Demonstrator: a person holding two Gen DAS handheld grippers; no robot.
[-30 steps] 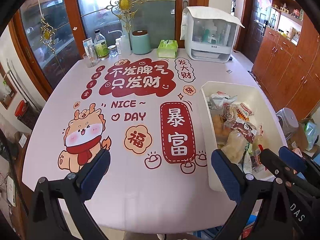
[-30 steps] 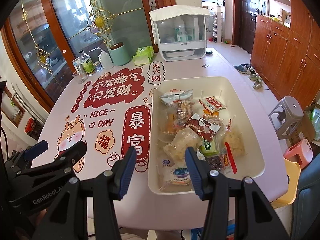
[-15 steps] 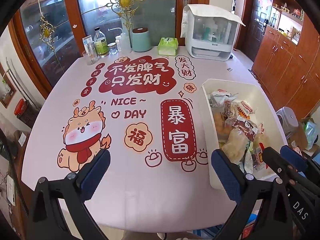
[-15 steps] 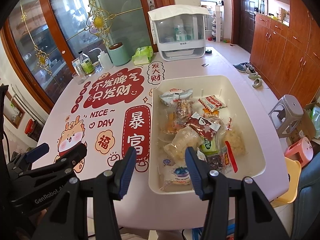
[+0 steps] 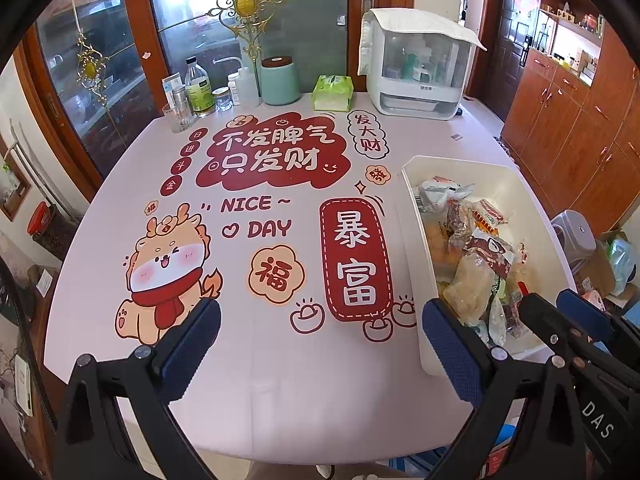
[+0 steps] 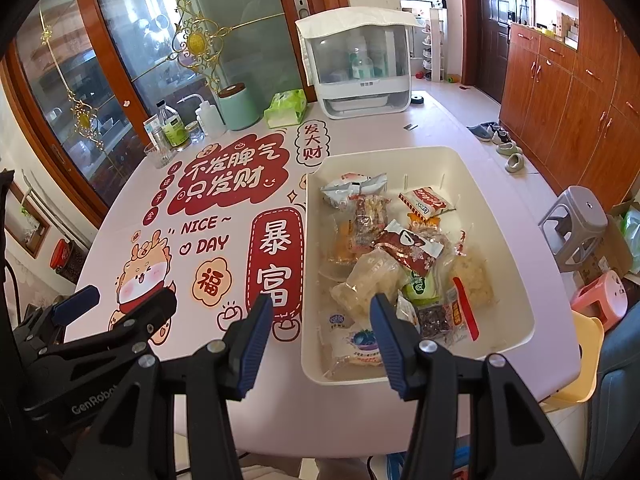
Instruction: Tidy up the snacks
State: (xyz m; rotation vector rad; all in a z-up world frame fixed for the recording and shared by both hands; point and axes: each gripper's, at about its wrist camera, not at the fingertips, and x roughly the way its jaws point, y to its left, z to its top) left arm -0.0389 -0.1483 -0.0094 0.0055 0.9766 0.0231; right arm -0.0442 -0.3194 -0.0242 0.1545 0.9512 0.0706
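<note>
A cream plastic bin [image 6: 496, 216] [image 5: 412, 232] sits on the right side of the printed table. It holds several wrapped snacks: a dark red packet [image 6: 408, 250], a clear bag of pale pieces [image 6: 366, 280] [image 5: 470, 284], a red-and-white packet [image 6: 424, 202], a silver bag [image 6: 348, 188] and a white pouch with a blue print [image 6: 358, 344]. My right gripper [image 6: 320, 320] hangs open above the bin's near left corner, nothing between its fingers. My left gripper [image 5: 320, 332] is open over the bare tablecloth, left of the bin, and holds nothing.
At the table's far edge stand a white lidded dispenser box [image 5: 416, 64], a green tissue pack [image 5: 332, 92], a mint canister [image 5: 280, 80], bottles and a glass [image 5: 178, 114]. Stools [image 6: 576, 224] and wooden cabinets [image 6: 560, 92] are to the right.
</note>
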